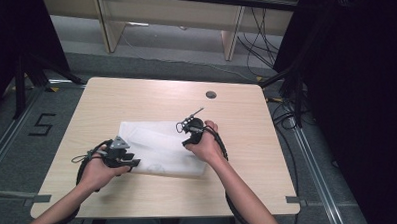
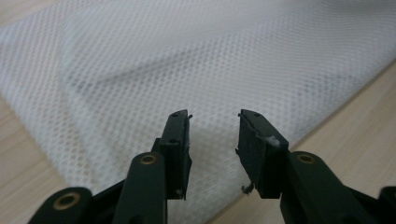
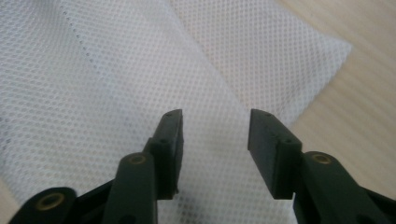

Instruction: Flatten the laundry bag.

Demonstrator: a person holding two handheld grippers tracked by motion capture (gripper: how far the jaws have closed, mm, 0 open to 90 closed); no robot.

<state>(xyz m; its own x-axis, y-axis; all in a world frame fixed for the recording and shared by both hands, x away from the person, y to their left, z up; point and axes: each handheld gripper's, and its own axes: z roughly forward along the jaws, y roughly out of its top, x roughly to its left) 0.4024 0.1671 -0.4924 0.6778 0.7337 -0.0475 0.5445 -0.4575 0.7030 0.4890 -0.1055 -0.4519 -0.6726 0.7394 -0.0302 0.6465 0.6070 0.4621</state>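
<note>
White mesh cloth (image 1: 160, 148) lies flat mid-counter (image 1: 136, 94), a bit nearer the front edge. Left gripper (image 1: 130, 162) at the cloth's left-front edge, jaws apart w/ nothing between. Right gripper (image 1: 187, 137) over the cloth's right side, jaws wide apart, mesh just below, not pinched.

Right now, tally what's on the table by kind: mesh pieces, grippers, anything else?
White mesh bag: 1, lying flat
Handheld grippers: 2, left gripper and right gripper, both with jaws apart over the mesh, nothing clamped
Round grommet in the table: 1
Total: 4
</note>
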